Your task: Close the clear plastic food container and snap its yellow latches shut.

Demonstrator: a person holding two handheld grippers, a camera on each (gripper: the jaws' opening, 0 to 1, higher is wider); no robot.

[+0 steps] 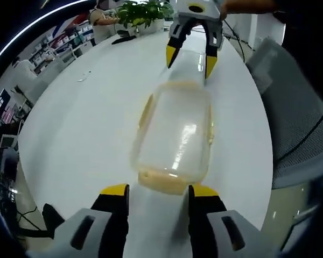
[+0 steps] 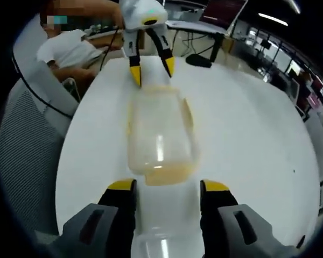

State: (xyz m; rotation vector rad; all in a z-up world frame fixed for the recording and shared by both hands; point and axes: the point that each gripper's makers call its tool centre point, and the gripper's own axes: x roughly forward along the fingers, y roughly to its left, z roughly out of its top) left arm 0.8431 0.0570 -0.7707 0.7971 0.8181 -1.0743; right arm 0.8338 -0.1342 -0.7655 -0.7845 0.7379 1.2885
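Left gripper view: nearest the camera, the left gripper (image 1: 159,192) rises from the bottom edge with its yellow-tipped jaws apart and nothing between them. Just beyond the tips lies the clear plastic food container (image 1: 174,134), resting lengthwise on the white table (image 1: 81,123). A yellow latch (image 1: 162,180) at the container's near end sits just ahead of the jaw tips — apart from them, not gripped. Further yellow latches run along the long sides, one at the left (image 1: 146,110). At the far end, the right gripper (image 1: 191,56) points down over the container with jaws apart; contact cannot be confirmed. A potted plant (image 1: 142,11) stands at the far table edge.

Right gripper view: the right gripper (image 2: 167,188) stands at the bottom, jaws spread, with a clear part of the container between them at the bottom edge; whether they touch it cannot be told. The container body (image 2: 159,134) extends away from the camera, its yellow latch (image 2: 167,173) just ahead of the tips. The left gripper (image 2: 152,67) hangs at the opposite end, jaws open. A person in a white shirt (image 2: 70,51) sits beyond the table.

Task status, as a judgement: the lid appears to be seated on the container, though this is not certain — the plastic is clear. Whether any latch is snapped cannot be determined. Pressing the latches down remains.
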